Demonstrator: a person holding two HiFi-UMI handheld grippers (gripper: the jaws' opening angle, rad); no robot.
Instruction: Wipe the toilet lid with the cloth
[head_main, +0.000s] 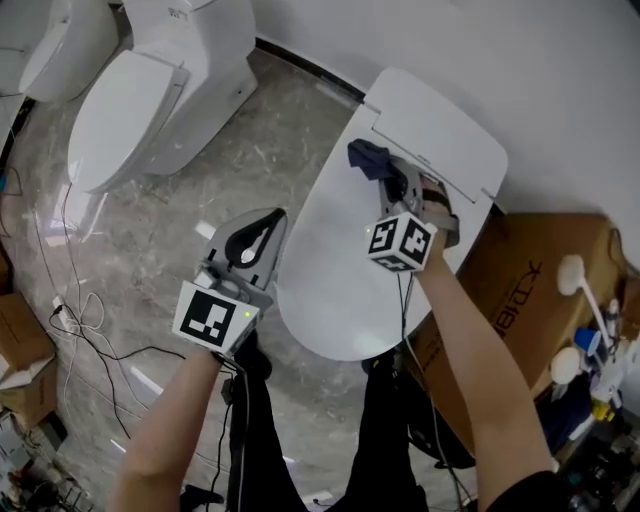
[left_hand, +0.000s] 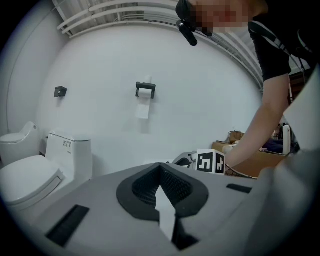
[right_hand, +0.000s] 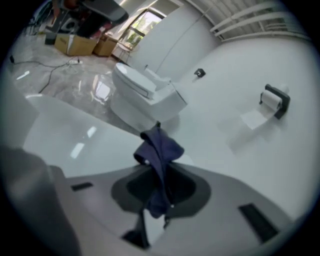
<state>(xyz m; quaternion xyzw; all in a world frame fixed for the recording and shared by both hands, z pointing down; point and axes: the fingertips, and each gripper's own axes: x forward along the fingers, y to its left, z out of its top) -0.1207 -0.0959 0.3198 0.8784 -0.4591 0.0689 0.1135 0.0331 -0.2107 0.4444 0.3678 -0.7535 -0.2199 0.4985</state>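
The white toilet lid (head_main: 340, 260) lies closed in the middle of the head view. My right gripper (head_main: 385, 172) is over the lid's back part, near the hinge, shut on a dark blue cloth (head_main: 368, 158). In the right gripper view the cloth (right_hand: 159, 150) bunches up out of the jaws and hangs between them above the glossy lid (right_hand: 75, 135). My left gripper (head_main: 268, 222) hovers beside the lid's left edge. Its jaws meet at the tips with nothing in them (left_hand: 161, 170). The right gripper's marker cube (left_hand: 210, 162) shows beyond it.
A second white toilet (head_main: 150, 100) stands at the upper left, a third (head_main: 50, 40) beyond it. A cardboard box (head_main: 530, 290) sits close to the lid's right side, with bottles and brushes (head_main: 585, 345) past it. Cables (head_main: 90, 330) trail over the marble floor at left.
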